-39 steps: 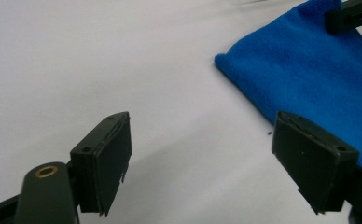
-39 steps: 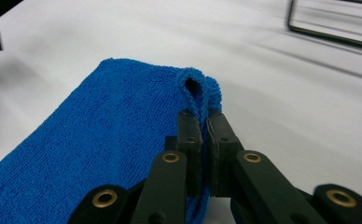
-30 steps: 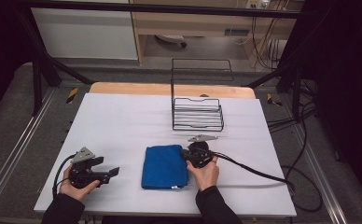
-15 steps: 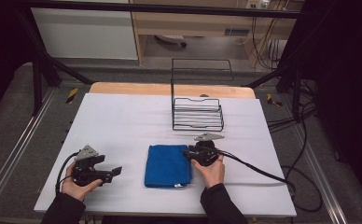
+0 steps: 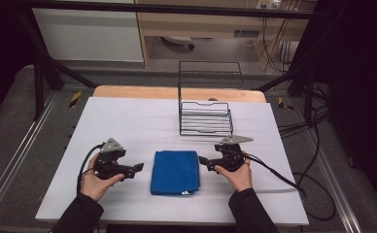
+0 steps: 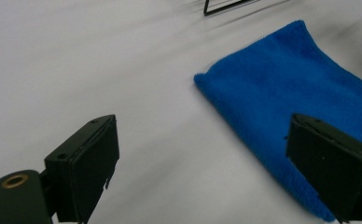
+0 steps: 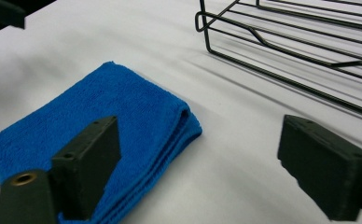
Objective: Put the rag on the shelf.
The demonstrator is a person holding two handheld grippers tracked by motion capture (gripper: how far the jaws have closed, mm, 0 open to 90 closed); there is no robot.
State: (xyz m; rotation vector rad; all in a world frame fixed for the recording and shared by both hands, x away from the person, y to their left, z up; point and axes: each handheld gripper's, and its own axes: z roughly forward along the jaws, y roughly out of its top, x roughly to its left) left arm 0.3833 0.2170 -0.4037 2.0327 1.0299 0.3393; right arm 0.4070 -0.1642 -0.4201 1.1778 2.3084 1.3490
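A folded blue towel (image 5: pixel 175 171) lies flat on the white table (image 5: pixel 128 121), near its front edge. My left gripper (image 5: pixel 139 167) hovers just left of the towel, pointing at it, jaws open and empty. In the left gripper view the towel (image 6: pixel 300 88) lies ahead and to the right of the left gripper (image 6: pixel 205 135). My right gripper (image 5: pixel 202 160) stands just off the towel's right edge; its jaws have just been opening and hold nothing. In the right gripper view the right gripper (image 7: pixel 202 154) stands wide over the towel's layered edge (image 7: pixel 109 107).
A black wire rack (image 5: pixel 206 119) stands on the table behind the towel, close to the right gripper; its lower bars (image 7: pixel 286 51) run across the right gripper view. Cables trail from both grippers. The table's left and far parts are bare.
The right gripper has let go of the towel's right edge, opened and drawn back to the right. The left gripper has moved right, closer to the towel. The towel stays in place.
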